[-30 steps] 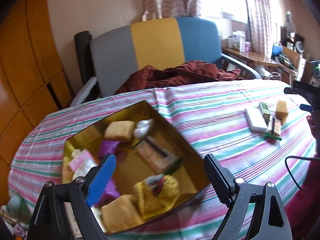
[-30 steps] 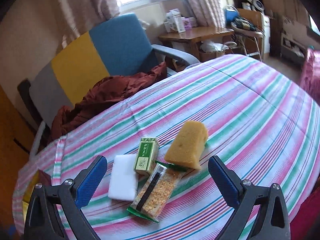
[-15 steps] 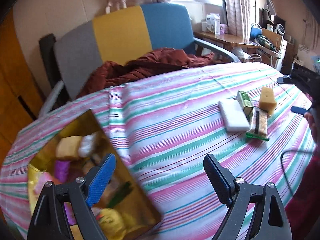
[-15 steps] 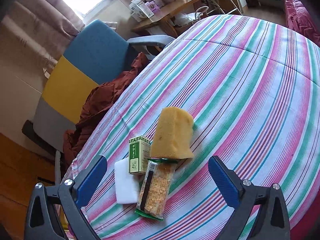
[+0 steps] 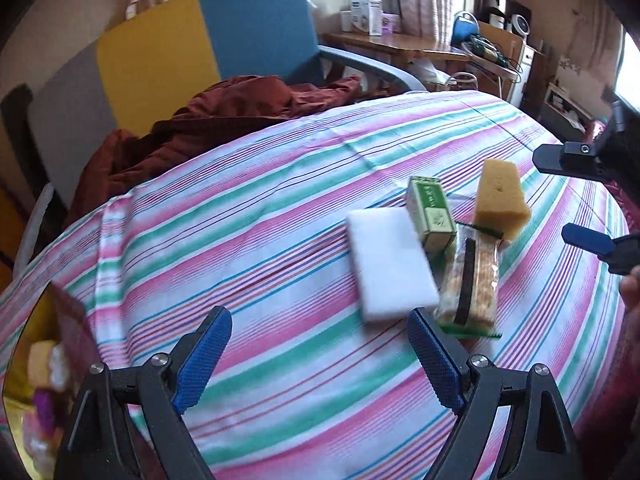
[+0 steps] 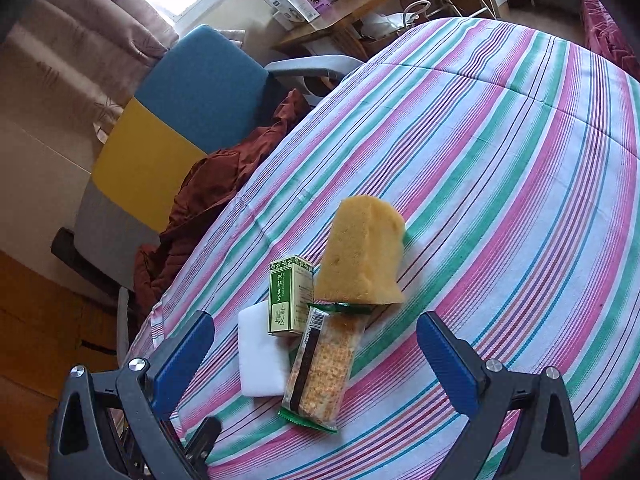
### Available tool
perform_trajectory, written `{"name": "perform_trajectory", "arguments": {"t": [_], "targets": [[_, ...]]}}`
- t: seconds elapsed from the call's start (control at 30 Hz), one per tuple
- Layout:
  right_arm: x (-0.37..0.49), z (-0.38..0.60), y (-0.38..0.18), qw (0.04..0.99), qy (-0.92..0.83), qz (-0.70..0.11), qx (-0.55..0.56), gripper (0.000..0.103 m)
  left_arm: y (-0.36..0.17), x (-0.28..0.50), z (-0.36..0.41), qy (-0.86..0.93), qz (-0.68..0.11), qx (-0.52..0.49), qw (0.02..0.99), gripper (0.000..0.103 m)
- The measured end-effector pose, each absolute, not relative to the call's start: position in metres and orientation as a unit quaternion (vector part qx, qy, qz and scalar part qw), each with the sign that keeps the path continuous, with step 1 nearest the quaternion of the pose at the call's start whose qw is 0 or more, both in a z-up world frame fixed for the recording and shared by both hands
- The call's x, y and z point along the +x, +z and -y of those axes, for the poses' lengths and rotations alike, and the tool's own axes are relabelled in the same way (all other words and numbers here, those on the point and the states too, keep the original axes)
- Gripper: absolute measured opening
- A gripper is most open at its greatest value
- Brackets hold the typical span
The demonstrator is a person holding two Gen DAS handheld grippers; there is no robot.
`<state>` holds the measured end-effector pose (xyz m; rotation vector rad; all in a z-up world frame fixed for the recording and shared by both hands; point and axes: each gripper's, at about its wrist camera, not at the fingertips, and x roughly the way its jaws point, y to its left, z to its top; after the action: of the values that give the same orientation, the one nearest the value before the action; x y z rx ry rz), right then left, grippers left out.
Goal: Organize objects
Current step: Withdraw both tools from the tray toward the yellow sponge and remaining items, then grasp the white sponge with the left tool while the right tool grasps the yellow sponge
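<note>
**Four items clustered on the striped table, both grippers empty**

On the striped tablecloth lies a tight group of four things. A white block lies flat at the left of the group in the left wrist view. Just beside it, partly over its edge, sits a green box with printed text on its face. A yellow sponge stands past the box, and a cracker packet with a dark band down its length lies with its far end tucked against the sponge's base and its side against the white block.

The left gripper hovers near the group with its blue-padded fingers spread wide and nothing between them. The white block's near corner lies just ahead of the right-hand finger tip; the rest of the group sits beyond and to the right of the gap.

The right gripper also has its fingers spread wide, holding nothing. In its view the cracker packet and white block lie within the gap between the fingers, with the green box and yellow sponge just beyond.

At the lower left edge of the left wrist view, a gold tin with assorted items inside is partly visible, well apart from the group. Behind the table stands a chair with a dark red cloth on its seat.
</note>
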<state>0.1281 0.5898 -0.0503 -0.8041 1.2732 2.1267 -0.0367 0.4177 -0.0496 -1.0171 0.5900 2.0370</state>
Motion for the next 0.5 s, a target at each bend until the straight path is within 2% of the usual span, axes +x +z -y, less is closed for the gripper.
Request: {"name": "perform_trajectory", "arguments": {"t": [0.27,0.4,0.5], "targets": [[0.131,-0.599,-0.059,0.271,0.772,-0.490,-0.302,0.103,-0.079,-0.042,-0.476,0.773,-0.278,-0.398,0.409,0.093],[0.129,-0.600,-0.064,0.277,0.766,-0.488,-0.313,0.103,-0.089,-0.055,-0.481,0.769,-0.253,-0.415,0.414,0.094],[0.127,-0.601,-0.066,0.282,0.763,-0.484,-0.322,0.103,-0.093,-0.060,-0.469,0.757,-0.209,-0.437,0.439,0.080]]}}
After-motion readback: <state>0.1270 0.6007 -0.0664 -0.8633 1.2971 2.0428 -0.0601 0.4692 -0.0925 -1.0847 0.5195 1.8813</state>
